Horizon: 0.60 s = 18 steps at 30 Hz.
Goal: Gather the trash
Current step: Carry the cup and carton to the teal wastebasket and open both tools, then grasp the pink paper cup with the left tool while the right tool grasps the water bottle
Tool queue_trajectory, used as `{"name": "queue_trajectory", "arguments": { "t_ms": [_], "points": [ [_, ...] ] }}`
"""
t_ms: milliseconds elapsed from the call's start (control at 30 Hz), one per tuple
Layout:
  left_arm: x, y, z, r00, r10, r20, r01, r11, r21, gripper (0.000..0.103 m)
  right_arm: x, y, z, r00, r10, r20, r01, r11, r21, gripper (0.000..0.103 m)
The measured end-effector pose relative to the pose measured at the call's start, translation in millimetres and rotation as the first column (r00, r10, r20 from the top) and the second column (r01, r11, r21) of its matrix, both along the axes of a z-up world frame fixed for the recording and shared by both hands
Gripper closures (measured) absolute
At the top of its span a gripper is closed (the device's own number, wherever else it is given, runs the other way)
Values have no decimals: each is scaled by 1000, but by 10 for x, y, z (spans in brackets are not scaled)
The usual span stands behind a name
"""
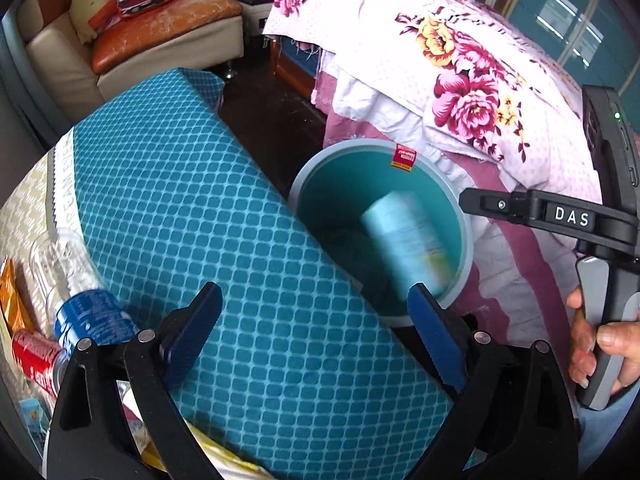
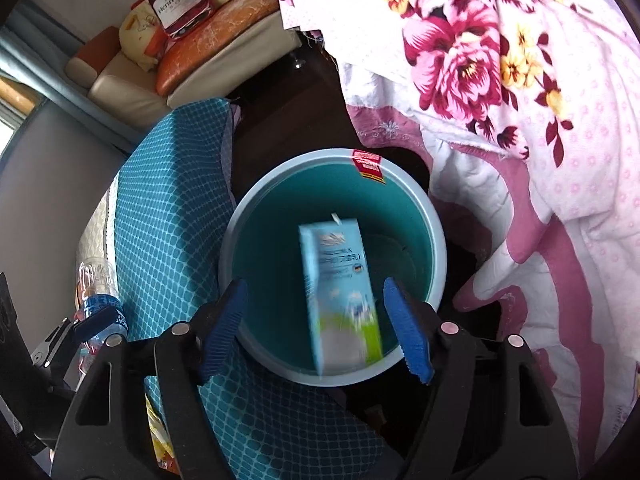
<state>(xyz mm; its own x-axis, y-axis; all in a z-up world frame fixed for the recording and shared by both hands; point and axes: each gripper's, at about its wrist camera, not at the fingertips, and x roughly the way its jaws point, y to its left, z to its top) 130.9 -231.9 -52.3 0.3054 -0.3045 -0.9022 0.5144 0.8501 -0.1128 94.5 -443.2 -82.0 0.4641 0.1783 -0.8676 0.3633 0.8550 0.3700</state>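
Left wrist view.
- Left gripper point(image 1: 316, 326): jaws spread wide, nothing between the pads; it hangs over a teal quilted cushion point(image 1: 224, 216).
- Teal bin point(image 1: 464, 236): at 2 o'clock from the gripper, on a dark floor, wedged between cushion and floral quilt point(image 1: 460, 80).
- Milk carton point(image 1: 404, 236): light blue, motion-blurred, inside the bin's mouth.
- Uncollected trash at 9 o'clock: clear plastic bottle with blue label point(image 1: 80, 292), red can point(image 1: 36, 354) touching it, and an orange wrapper point(image 1: 10, 300) at the frame edge.
- A hand point(image 1: 600, 344) at 3 o'clock holds the other tool's handle.

Right wrist view.
- Right gripper point(image 2: 314, 328): jaws released; the milk carton point(image 2: 340, 292) stands between the pads but is touched by neither, blurred, judged to be dropping into the bin point(image 2: 240, 240) directly ahead at 12 o'clock.
- Plastic bottle point(image 2: 96, 292) at 9 o'clock, beside the cushion point(image 2: 168, 208).

Risks, as judged.
- The carton sits toward the bin's near rim at 6 o'clock; a tumble could clip the rim and spill out.
- The bin is light and squeezed in; a knock from either gripper could tip it.
- The bottle and can are round and may roll off the cushion's edge when grasped.
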Motion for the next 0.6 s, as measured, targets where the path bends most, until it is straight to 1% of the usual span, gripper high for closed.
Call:
{"name": "queue_trajectory", "arguments": {
  "t_ms": [33, 133, 167, 333, 433, 467, 600],
  "points": [
    [-16, 37, 5, 1000, 2, -4, -2, 1000, -7, 9, -6, 34, 22, 1000, 3, 0, -3, 1000, -3, 29],
    [-74, 173, 34, 1000, 13, -8, -14, 1000, -27, 9, -21, 137, 98, 1000, 19, 1, -19, 1000, -16, 28],
    [-97, 214, 37, 1000, 17, -5, -17, 999, -27, 9, -27, 167, 117, 1000, 24, -1, -24, 1000, -17, 25],
    [-207, 495, 92, 999, 44, -7, -44, 998, -39, 9, -80, 370, 216, 999, 49, -14, -49, 999, -14, 25],
    [-312, 708, 133, 998, 58, -6, -58, 997, -41, 9, -121, 543, 281, 997, 78, -19, -78, 997, -25, 24],
    [-360, 796, 153, 998, 61, -3, -62, 997, -41, 9, -137, 616, 303, 996, 91, -20, -91, 995, -31, 22],
    [-525, 1144, 217, 997, 82, -5, -83, 995, -60, 9, -189, 866, 378, 991, 129, -22, -130, 991, -40, 21]
  ]
}}
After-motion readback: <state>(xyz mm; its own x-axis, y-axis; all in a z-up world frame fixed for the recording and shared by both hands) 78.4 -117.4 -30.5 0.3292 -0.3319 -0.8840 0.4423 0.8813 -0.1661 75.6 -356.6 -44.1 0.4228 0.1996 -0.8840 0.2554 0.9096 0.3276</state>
